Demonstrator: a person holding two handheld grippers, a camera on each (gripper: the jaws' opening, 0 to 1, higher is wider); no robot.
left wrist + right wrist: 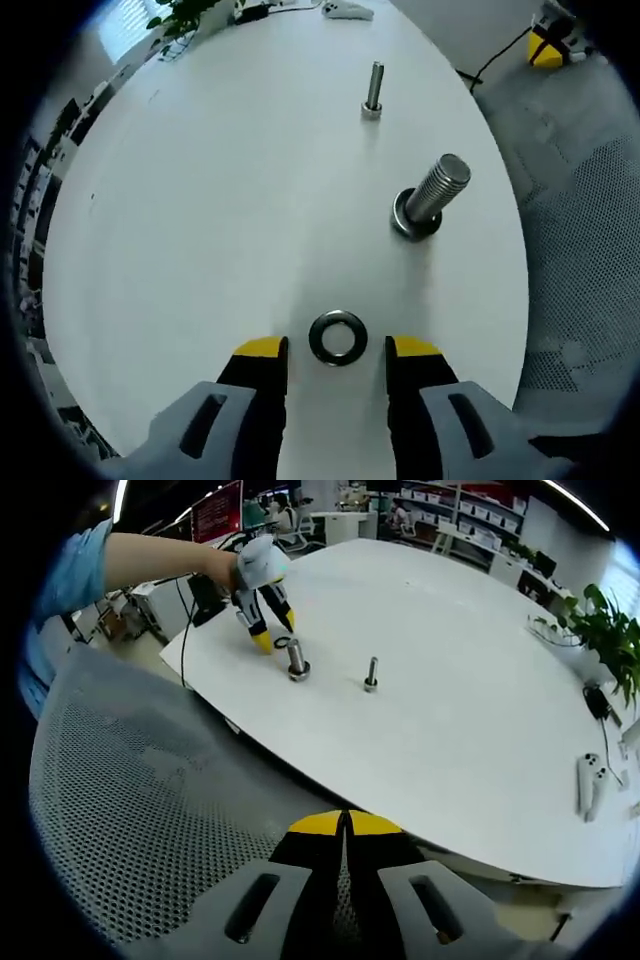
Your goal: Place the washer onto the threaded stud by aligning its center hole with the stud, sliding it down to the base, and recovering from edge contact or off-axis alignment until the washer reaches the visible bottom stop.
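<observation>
Washer [338,337] lay flat on the white table [200,250], squarely between the yellow tips of the left gripper [337,352], jaws spread wide either side of it and holding nothing. Beyond the fingertips and off to their right stood the thick threaded stud [432,200], head down; farther out, a slimmer bolt [373,90]. Best closed evenly on the washer's rim, lifted level, then carried over the stud with hole centred before lowering; any tilt likely to snag on threads. Right gripper [345,830] hung well back over a mesh chair [150,810], tips pressed together, empty.
</observation>
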